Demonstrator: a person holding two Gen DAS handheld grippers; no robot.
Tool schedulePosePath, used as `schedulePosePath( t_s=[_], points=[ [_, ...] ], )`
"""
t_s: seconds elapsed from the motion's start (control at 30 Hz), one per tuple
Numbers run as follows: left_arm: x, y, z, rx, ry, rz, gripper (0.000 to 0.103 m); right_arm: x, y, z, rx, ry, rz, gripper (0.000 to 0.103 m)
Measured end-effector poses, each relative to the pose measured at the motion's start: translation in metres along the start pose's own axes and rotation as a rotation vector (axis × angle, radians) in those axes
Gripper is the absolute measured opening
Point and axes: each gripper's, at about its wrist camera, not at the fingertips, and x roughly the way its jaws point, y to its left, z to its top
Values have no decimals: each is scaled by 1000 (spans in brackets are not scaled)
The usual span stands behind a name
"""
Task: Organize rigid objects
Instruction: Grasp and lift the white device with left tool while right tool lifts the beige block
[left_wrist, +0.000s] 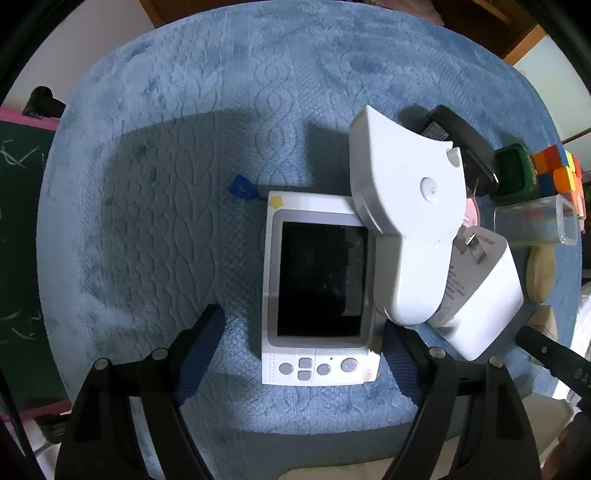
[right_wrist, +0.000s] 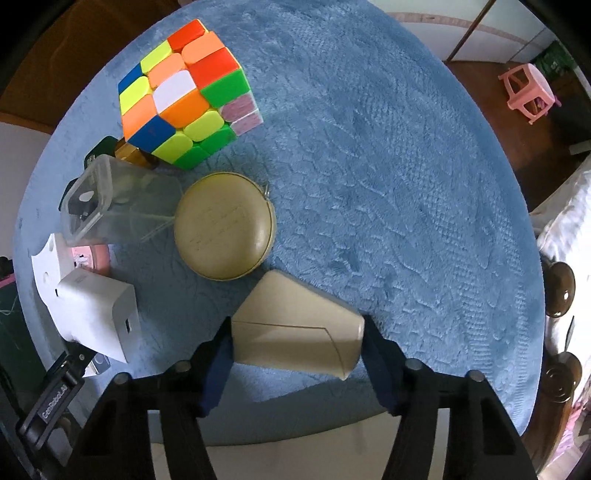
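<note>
Between right gripper (right_wrist: 297, 354) fingers (right_wrist: 218, 363), beige box (right_wrist: 295, 339) on blue cloth (right_wrist: 406, 184).

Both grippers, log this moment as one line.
left gripper: open, straddling white screen device | right gripper: shut on beige box | surface: blue mat

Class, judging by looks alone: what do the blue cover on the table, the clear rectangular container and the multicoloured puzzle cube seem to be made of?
Blue cover: soft plush fabric, matte; its fuzzy nap carries a pressed braid pattern.
Clear rectangular container: probably thin rigid plastic, slightly cloudy; things behind it show through.
Multicoloured puzzle cube: likely hard plastic, smooth; its bright tiles show a soft sheen.
</note>
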Motion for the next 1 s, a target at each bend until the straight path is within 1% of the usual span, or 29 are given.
schedulePosePath(
  t_s=[0.03,0.07,0.13,0.17,0.27,0.43,0.5,0.83,0.87,0.97,1.0],
  points=[
    [0,-5,0,5,-4,-1,80,1,1,1,-2,4,4,63],
    [0,-10,0,9,-8,-1,77,0,-2,3,-4,6,7,63],
    [-5,-15,-2,24,-20,-9,68,-2,-6,4,-5,10,18,63],
    [-7,-18,-4,34,-26,-19,61,-7,-13,3,-4,10,29,63],
    [-14,-28,-6,47,-40,-2,60,-18,-26,-2,0,15,56,63],
    [-22,-24,-15,-3,-34,-48,60,-34,-38,-8,-17,0,93,63],
    [-27,-17,-23,-12,-37,-54,60,-41,-41,-10,-26,-10,114,63],
    [-77,-4,-57,-59,-144,-98,60,-93,-47,-37,-118,-117,219,63],
    [-89,2,-59,-64,-163,-101,60,-96,-46,-41,-126,-124,224,63],
    [-102,13,-71,-68,-194,-100,60,-113,-49,-55,-158,-160,244,63],
    [-105,26,-66,-66,-203,-104,60,-119,-50,-61,-169,-170,249,63]
  ],
)
